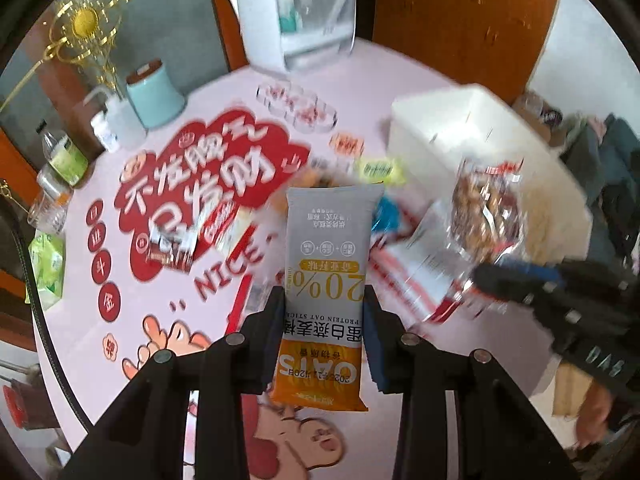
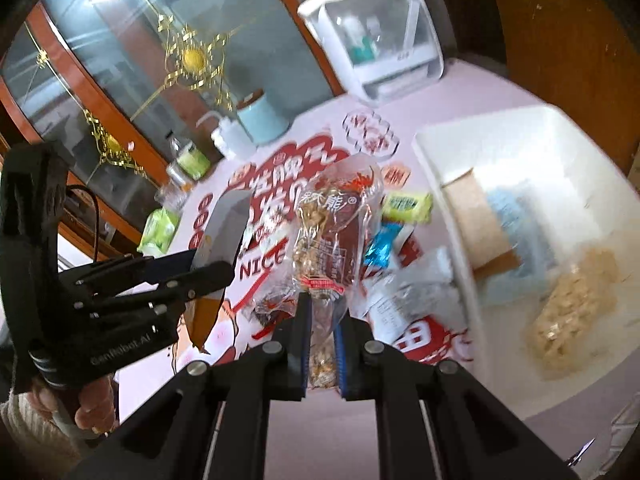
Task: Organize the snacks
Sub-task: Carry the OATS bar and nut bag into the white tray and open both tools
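Observation:
My left gripper point(image 1: 324, 300) is shut on an orange and white oat stick packet point(image 1: 326, 280) and holds it above the pink table. My right gripper point(image 2: 322, 312) is shut on a clear bag of brown nut snack point(image 2: 328, 240), lifted above the table. The same bag point(image 1: 486, 216) shows in the left wrist view, with the right gripper point(image 1: 480, 276) below it. A white bin point(image 2: 536, 168) at the right holds a tan packet, a pale blue packet and a bag of puffed snack point(image 2: 572, 308). Loose snacks lie on the table: a yellow-green packet point(image 2: 408, 206), a blue wrapper point(image 2: 380, 248), a brown packet point(image 1: 170, 254).
A white appliance point(image 1: 296, 12) stands at the back of the table. A teal canister point(image 1: 154, 94), a white bottle point(image 1: 120, 120) and a green-labelled bottle point(image 1: 66, 156) stand at the left edge. A clear tray of small cups point(image 1: 298, 106) lies mid-table.

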A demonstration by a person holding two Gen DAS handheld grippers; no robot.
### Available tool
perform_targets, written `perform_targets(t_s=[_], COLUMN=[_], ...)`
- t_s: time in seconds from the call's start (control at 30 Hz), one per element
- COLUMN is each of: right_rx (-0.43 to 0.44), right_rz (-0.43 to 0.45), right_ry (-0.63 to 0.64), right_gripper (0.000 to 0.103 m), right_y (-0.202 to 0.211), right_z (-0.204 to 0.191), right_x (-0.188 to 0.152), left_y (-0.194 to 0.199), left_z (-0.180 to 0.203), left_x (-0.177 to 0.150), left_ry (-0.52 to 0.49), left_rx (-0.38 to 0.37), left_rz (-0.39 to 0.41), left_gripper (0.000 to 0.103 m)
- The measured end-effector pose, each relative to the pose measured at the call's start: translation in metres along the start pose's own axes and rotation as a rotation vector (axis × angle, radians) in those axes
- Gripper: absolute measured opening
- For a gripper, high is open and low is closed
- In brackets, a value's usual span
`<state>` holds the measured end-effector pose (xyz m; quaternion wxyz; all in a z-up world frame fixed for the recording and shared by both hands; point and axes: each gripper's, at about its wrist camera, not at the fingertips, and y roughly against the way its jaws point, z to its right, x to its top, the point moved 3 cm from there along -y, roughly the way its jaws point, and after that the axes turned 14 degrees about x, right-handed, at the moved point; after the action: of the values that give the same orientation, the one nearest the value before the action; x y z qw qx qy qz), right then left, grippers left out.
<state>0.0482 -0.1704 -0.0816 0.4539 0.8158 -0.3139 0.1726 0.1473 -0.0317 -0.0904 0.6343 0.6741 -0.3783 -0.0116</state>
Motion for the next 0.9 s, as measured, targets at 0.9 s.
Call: perform_targets(t_s=[0.9], right_rx=[-0.354], right_rz=[0.087], right_ry=[-0.095], right_gripper=[0.010], right_y=[0.089], right_z=[0.168], right_x=[0.027], left_y=[-0.001], left_z=[0.203], left_x=[0.118], left_ry=[-0.023], left_rx=[-0.106], left_rz=[0.054], left_gripper=[0.035])
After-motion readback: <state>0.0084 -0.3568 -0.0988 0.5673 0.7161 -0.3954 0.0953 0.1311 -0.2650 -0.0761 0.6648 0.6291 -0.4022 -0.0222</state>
